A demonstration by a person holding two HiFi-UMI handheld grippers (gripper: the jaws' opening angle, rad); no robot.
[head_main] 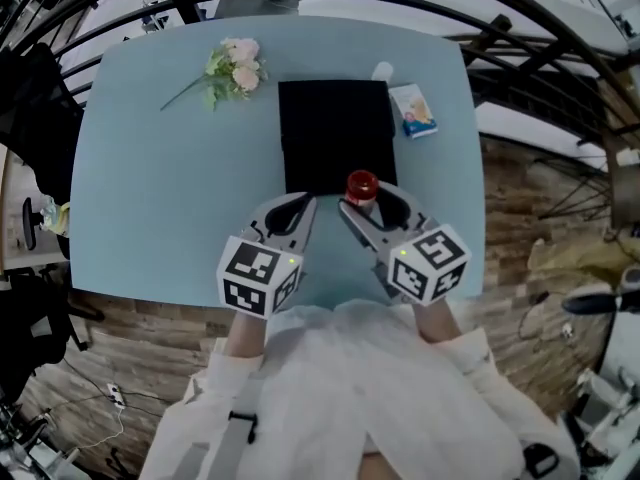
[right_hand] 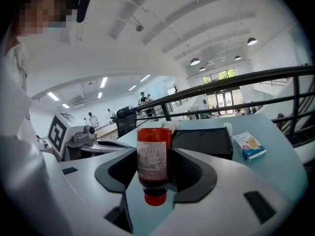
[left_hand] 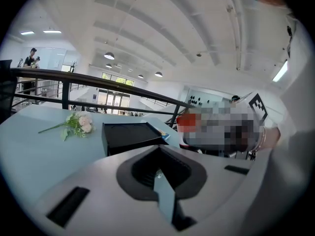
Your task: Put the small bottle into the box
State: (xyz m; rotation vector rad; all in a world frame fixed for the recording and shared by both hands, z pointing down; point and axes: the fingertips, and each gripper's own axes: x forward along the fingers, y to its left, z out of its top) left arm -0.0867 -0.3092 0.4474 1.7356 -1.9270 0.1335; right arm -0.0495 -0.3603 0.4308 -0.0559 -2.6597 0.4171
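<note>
1. Red and dark inside, the small bottle (right_hand: 153, 154) is clamped by the right gripper (head_main: 362, 200) across its labelled body, with the cap end toward that gripper's camera.
2. It is held up at the near rim of the black box (head_main: 335, 118), about the middle of the surface (head_main: 150, 188), not yet inside.
3. It looks light and stiff. The smooth round wall may slip or turn, so a hold on the middle of the body seems right.
4. The left gripper (head_main: 303, 206) has its jaws together, with nothing between them.
</note>
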